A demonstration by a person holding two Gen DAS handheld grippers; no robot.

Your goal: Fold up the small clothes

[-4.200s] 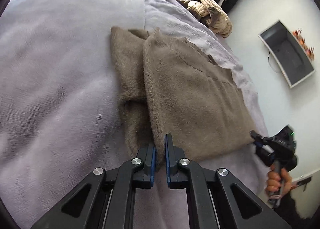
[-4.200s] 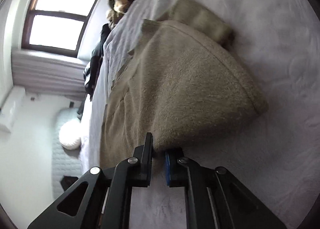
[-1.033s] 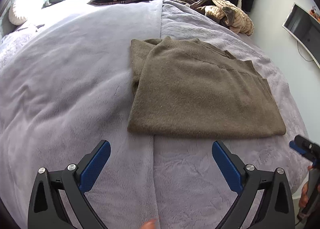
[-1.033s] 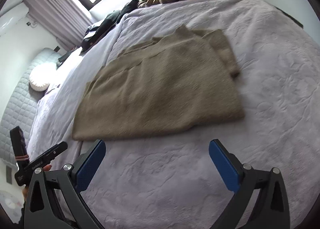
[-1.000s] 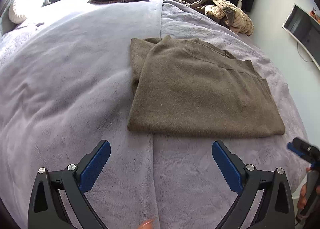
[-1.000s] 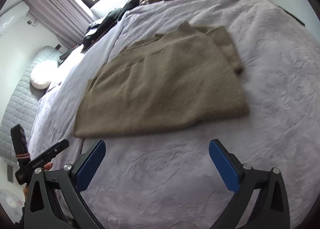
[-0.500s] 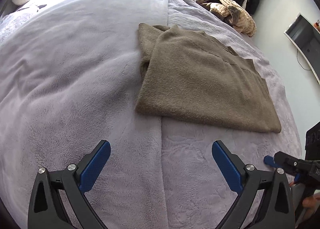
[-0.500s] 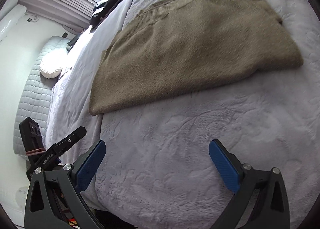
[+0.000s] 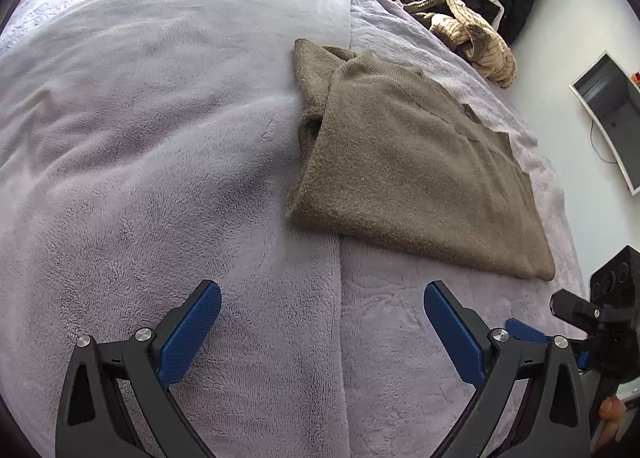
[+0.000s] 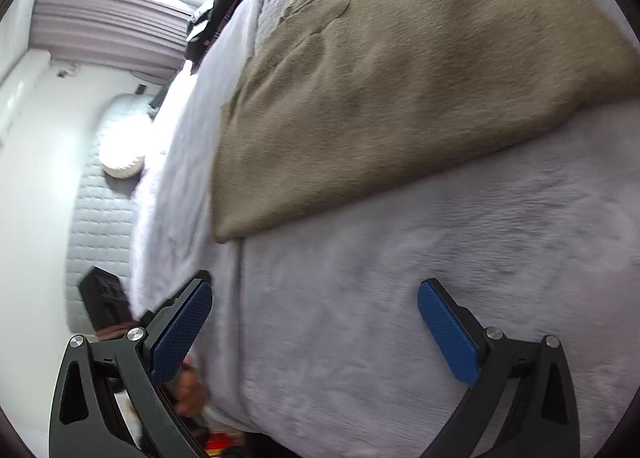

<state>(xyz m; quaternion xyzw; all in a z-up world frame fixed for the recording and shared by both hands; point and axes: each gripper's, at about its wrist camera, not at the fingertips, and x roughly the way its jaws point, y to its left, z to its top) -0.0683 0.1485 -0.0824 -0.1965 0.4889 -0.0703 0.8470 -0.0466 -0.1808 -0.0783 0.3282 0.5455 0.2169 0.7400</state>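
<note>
Left wrist: left gripper point(image 9: 322, 322) jaws wide, holding nothing, over the bed point(image 9: 140, 138) near its front edge. Folded brown sweater point(image 9: 408, 162) lies flat toward the bed's right side. Right gripper point(image 9: 576, 318) sits at the right edge.

Right wrist (blurred): right gripper point(image 10: 316, 324) jaws wide, empty, sweater point(image 10: 400, 78) ahead on the bed point(image 10: 400, 318).

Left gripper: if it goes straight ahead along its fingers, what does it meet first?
Probably the lavender blanket, then the near edge of the folded brown sweater. The left gripper is open and holds nothing; its height above the bed is unclear.
</note>
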